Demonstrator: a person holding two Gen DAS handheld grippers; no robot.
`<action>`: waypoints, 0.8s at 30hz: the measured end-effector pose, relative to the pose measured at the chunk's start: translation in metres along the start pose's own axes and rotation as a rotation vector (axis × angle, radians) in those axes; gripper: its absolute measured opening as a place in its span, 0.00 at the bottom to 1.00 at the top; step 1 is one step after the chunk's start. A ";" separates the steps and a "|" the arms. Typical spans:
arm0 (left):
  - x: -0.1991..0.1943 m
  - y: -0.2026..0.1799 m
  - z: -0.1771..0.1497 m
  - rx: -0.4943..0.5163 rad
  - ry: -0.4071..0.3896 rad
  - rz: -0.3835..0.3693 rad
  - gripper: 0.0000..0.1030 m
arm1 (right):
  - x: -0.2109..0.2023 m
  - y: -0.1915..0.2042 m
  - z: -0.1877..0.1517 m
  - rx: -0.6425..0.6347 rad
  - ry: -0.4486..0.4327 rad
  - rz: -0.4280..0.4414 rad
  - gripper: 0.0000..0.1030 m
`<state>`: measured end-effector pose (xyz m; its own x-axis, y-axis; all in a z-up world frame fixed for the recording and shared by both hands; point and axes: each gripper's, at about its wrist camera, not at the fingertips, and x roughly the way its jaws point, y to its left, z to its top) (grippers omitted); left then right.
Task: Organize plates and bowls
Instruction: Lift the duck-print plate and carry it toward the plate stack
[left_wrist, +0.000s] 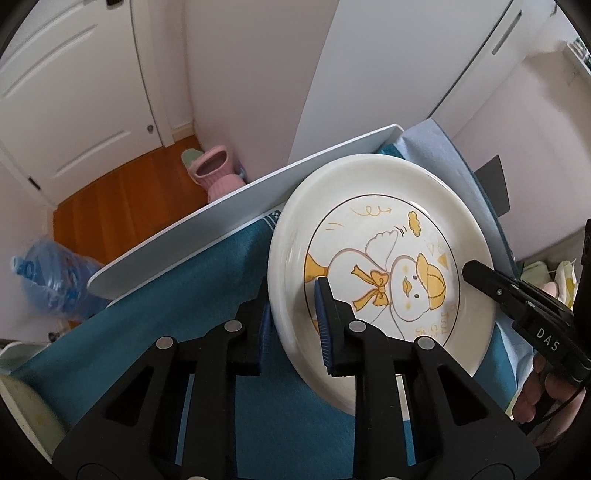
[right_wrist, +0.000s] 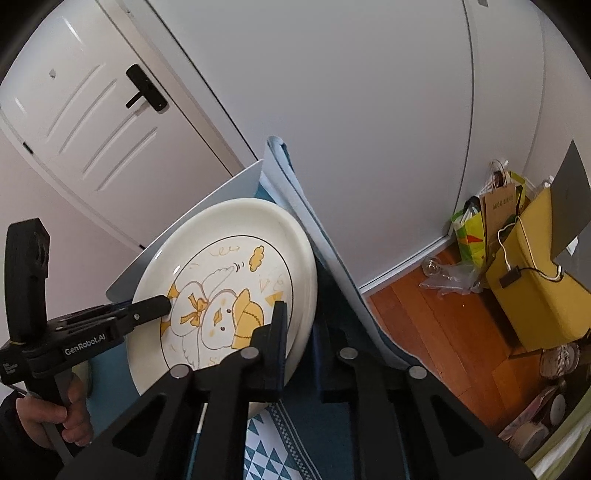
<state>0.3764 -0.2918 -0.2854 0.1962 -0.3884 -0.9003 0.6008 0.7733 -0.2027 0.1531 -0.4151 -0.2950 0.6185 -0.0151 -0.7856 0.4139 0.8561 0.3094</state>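
I am gripping the duck plate (left_wrist: 384, 258) by opposite rims, left gripper (left_wrist: 291, 325) and right gripper (right_wrist: 299, 350) jaws both clamping it above the table (left_wrist: 229, 280)

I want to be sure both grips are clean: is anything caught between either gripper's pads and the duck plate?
Nothing visible. The left gripper clamps the duck plate rim directly, one finger on its face, the other beneath. The right gripper grips the opposite rim the same way. The blue tablecloth lies underneath, not pinched.
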 end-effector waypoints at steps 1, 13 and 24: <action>-0.004 0.001 -0.001 -0.007 -0.007 -0.003 0.18 | -0.003 0.002 0.000 -0.007 -0.006 0.004 0.11; -0.127 -0.001 -0.039 -0.080 -0.182 0.053 0.18 | -0.083 0.057 -0.003 -0.139 -0.089 0.088 0.11; -0.236 0.001 -0.138 -0.234 -0.297 0.159 0.18 | -0.147 0.119 -0.048 -0.288 -0.063 0.202 0.11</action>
<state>0.2239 -0.1306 -0.1261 0.5082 -0.3565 -0.7840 0.3596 0.9150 -0.1830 0.0790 -0.2860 -0.1682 0.7126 0.1452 -0.6864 0.0790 0.9555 0.2842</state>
